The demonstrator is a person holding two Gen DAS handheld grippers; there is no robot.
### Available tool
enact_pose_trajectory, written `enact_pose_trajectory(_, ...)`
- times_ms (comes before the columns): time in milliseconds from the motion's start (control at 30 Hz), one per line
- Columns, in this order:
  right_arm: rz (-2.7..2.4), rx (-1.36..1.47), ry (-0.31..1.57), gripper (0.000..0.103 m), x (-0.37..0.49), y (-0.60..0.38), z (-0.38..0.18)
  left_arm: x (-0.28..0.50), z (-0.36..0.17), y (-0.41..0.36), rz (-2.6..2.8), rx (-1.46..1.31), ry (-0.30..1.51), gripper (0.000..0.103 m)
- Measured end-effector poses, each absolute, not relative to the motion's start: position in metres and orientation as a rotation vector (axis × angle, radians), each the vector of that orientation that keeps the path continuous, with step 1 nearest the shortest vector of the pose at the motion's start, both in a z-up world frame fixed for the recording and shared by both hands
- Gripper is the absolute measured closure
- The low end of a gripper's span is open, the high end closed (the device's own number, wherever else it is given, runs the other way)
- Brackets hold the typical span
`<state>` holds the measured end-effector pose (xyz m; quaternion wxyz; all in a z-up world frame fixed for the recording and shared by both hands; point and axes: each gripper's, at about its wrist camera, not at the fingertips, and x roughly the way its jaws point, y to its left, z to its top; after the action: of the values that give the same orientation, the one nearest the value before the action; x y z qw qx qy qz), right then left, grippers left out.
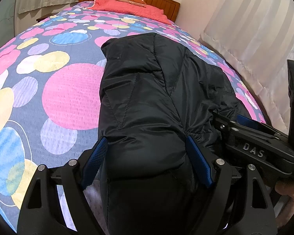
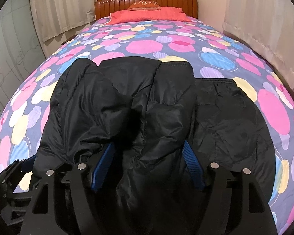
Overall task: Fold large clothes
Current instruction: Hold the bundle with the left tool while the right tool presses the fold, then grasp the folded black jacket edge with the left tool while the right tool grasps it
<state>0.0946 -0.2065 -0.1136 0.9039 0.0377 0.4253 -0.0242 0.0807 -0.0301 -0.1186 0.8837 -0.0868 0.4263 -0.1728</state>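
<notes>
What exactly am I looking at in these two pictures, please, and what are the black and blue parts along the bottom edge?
There is no robot arm here: a person holds a two-finger gripper in each hand, and each gripper has a wide-angle camera that looks forward along its fingers. That is why both pictures bulge.

One picture comes from the left gripper, the other from the right gripper. The blue strips are the finger pads. In the left view the right gripper also shows at the right edge.

The surface is a bed with a spotted cover, a red pillow and a wooden headboard at the far end. A black padded jacket lies on it, partly folded.

Each gripper has a thick bunch of the jacket's near edge between its pads. The left one appears to be squeezing the fabric; whether the right one grips it I cannot tell.
</notes>
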Motion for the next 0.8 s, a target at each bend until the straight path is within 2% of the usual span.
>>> enact_pose_trajectory(433,-0.036,0.138,0.874,0.033,0.101,-0.206,-0.120,0.079,-0.121,-0.033,-0.360,-0.180,0.879,0.022)
enact_pose_trajectory(500,-0.026,0.132,0.884,0.039,0.104,-0.204,-0.123,0.079,-0.121,-0.033,-0.361,-0.174,0.880,0.022)
enact_pose_trajectory(567,-0.015,0.143,0.886,0.041,0.101,-0.205,-0.118,0.079,-0.121,-0.033,-0.363,-0.174,0.878,0.022)
enact_pose_trajectory(800,0.079,0.240,0.863,0.036,0.095,-0.210,-0.105,0.083,-0.125,-0.029,-0.376,-0.193,0.884,0.022)
